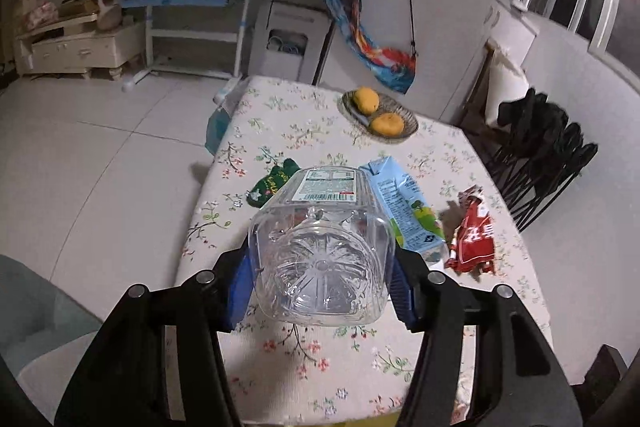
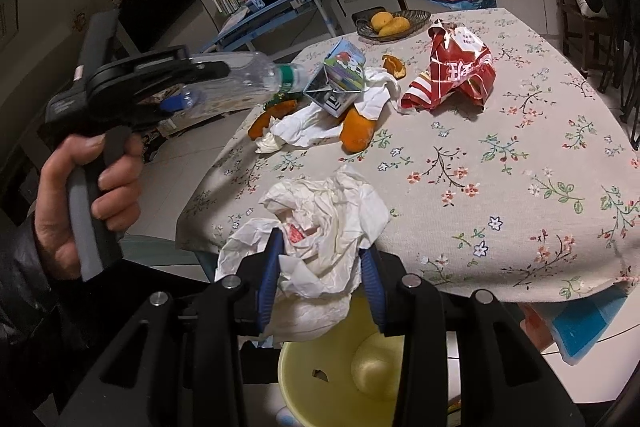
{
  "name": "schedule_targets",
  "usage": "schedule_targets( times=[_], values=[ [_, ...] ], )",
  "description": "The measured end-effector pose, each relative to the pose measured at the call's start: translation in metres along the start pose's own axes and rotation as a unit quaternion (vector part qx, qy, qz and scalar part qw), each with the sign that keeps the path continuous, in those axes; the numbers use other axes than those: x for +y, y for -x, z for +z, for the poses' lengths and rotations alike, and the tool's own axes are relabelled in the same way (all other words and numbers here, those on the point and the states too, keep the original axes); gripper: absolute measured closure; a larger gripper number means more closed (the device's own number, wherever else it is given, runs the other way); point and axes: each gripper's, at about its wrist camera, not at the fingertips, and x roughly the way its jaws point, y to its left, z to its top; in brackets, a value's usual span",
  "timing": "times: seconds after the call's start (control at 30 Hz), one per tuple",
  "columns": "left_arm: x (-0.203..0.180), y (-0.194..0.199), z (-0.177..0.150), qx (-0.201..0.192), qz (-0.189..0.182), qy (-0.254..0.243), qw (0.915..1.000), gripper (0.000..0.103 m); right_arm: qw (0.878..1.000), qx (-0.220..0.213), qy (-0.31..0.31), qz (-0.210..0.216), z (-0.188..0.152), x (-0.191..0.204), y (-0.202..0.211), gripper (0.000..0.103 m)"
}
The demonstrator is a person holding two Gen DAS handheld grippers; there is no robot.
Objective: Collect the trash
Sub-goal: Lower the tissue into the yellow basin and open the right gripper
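Observation:
My left gripper (image 1: 320,283) is shut on a clear plastic bottle (image 1: 320,251), held by its base above the flowered table (image 1: 320,367). The bottle (image 2: 240,79) and the left gripper also show in the right wrist view, at the table's left edge. My right gripper (image 2: 322,267) is shut on crumpled white tissue (image 2: 324,223), held over a yellow bin (image 2: 316,395) below the table edge. On the table (image 2: 500,167) lie a blue carton (image 1: 404,207) (image 2: 340,75), a red wrapper (image 1: 476,239) (image 2: 452,75), orange peels (image 2: 358,133) and more tissue (image 2: 308,127).
A wire basket with oranges (image 1: 378,115) (image 2: 392,23) stands at the table's far edge. A small green item (image 1: 272,185) lies beside the bottle. Dark chairs (image 1: 540,155) stand at the right. A blue desk (image 1: 188,7) stands across the tiled floor.

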Motion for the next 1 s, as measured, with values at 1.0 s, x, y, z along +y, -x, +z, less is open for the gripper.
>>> schedule_targets(
  times=[1.0],
  values=[
    [-0.004, 0.143, -0.112, -0.025, -0.051, -0.039, 0.9976, 0.048, 0.985, 0.161, 0.048, -0.044, -0.068, 0.031, -0.029, 0.042]
  ],
)
